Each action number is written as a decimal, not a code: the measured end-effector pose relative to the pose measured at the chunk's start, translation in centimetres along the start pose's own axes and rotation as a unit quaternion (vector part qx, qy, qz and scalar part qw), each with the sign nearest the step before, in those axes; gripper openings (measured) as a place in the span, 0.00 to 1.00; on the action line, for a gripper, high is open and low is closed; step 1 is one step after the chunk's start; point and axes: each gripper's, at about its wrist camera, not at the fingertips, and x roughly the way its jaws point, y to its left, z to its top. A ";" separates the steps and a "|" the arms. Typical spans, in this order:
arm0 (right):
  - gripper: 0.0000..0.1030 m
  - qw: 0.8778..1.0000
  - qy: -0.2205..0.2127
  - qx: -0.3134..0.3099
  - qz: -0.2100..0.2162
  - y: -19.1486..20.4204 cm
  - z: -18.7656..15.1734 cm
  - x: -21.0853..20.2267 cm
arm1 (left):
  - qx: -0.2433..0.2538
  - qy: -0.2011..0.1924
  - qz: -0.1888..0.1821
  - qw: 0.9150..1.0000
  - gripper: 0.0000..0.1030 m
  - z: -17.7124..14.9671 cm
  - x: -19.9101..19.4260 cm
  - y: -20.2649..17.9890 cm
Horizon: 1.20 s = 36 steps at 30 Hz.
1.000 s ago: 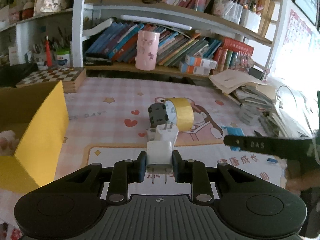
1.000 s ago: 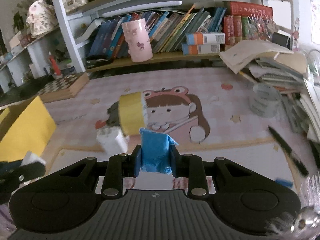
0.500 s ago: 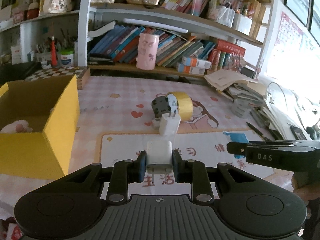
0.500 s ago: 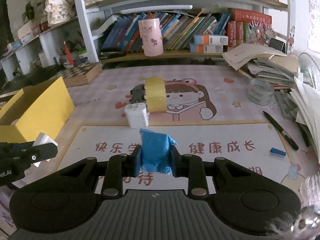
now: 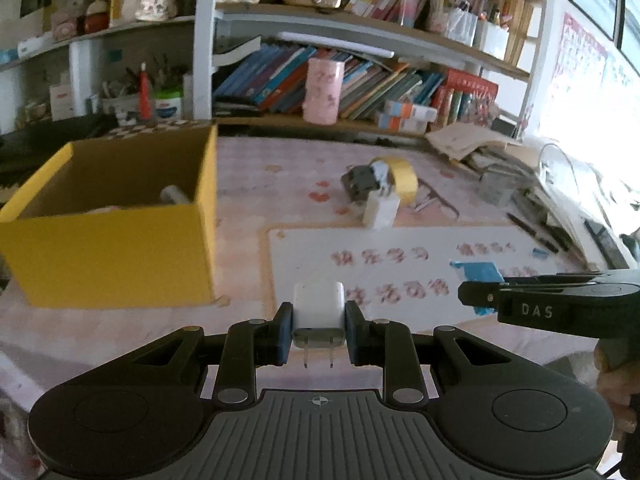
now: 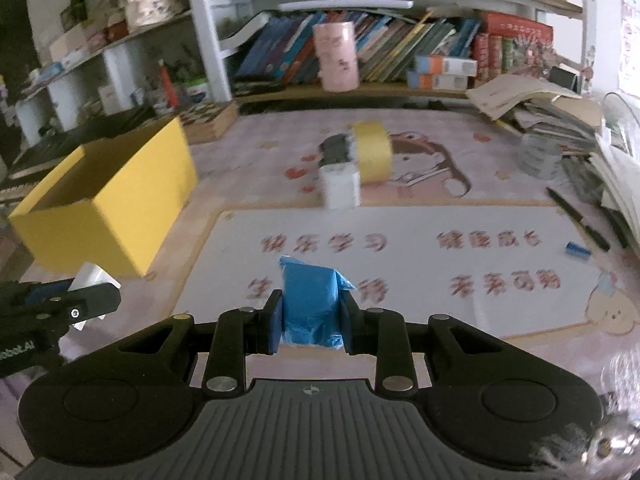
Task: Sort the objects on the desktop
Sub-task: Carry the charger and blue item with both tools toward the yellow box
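Note:
My left gripper [image 5: 319, 330] is shut on a white plug adapter [image 5: 319, 310] whose two prongs point back at the camera. My right gripper [image 6: 308, 318] is shut on a crumpled blue packet [image 6: 310, 302]. An open yellow box [image 5: 112, 220] stands on the desk to the left, with a few small items inside. Further back a second white adapter [image 5: 380, 210], a dark grey cube [image 5: 358, 182] and a roll of yellow tape [image 5: 402, 174] sit together. In the right wrist view the left gripper [image 6: 60, 306] shows at the lower left edge, near the yellow box [image 6: 116, 208].
A pink cartoon desk mat [image 5: 400, 256] covers the desk. Pens [image 6: 580, 220] and a small blue item [image 6: 578, 249] lie at the right. Stacked papers and books [image 6: 560, 120] crowd the right edge. A bookshelf with a pink cup [image 5: 323, 90] runs along the back.
Both grippers pulled back and to the left, each still holding its object. The yellow box came fully into view at the left; the tape and cube now sit farther away.

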 end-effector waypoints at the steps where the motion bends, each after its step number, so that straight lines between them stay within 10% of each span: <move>1: 0.25 1.000 0.003 -0.003 0.002 0.6 -0.3 -0.1 | -0.001 0.002 0.001 1.000 0.24 -0.3 -0.4 0.3; 36: 0.25 0.991 0.029 -0.090 0.092 15.0 -5.5 -1.5 | -0.043 -0.001 0.071 0.997 0.24 -6.2 -9.1 9.3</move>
